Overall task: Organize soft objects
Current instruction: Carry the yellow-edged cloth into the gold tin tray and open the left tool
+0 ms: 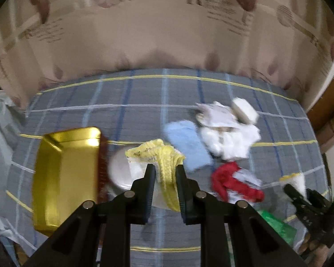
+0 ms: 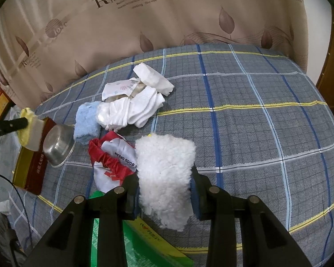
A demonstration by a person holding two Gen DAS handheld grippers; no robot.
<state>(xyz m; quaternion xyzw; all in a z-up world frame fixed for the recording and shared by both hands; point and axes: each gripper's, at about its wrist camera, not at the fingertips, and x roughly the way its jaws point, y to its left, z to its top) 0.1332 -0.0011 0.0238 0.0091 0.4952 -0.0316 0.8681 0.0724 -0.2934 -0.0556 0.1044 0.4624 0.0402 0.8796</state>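
Soft items lay in a loose heap on the plaid bedsheet point(image 2: 256, 120), and each claw already had one of them. A yellow-trimmed cloth point(image 1: 164, 166) hung pinched between the fingers of the left claw point(image 1: 165, 171), above a steel bowl point(image 2: 58, 146) and just right of a gold tin box point(image 1: 64, 178). The right claw point(image 2: 164, 178) was pressed onto a fluffy white fleece piece point(image 2: 164, 178), which stood up between its fingers and drooped below them. Ahead and left of that fleece lay a red-and-white drawstring bag point(image 2: 113, 162) printed "GOOD DREAM", touching a folded light-blue towel point(image 2: 86, 122); beyond them sat a pile of white socks point(image 2: 135, 109), a printed white packet point(image 2: 120, 87) and a folded white pad point(image 2: 153, 79). A green package point(image 2: 131, 240) lay under the right claw, its writing too blurred to read. The beige curtain point(image 2: 167, 17) behind carried a large "R" and small lines of text.
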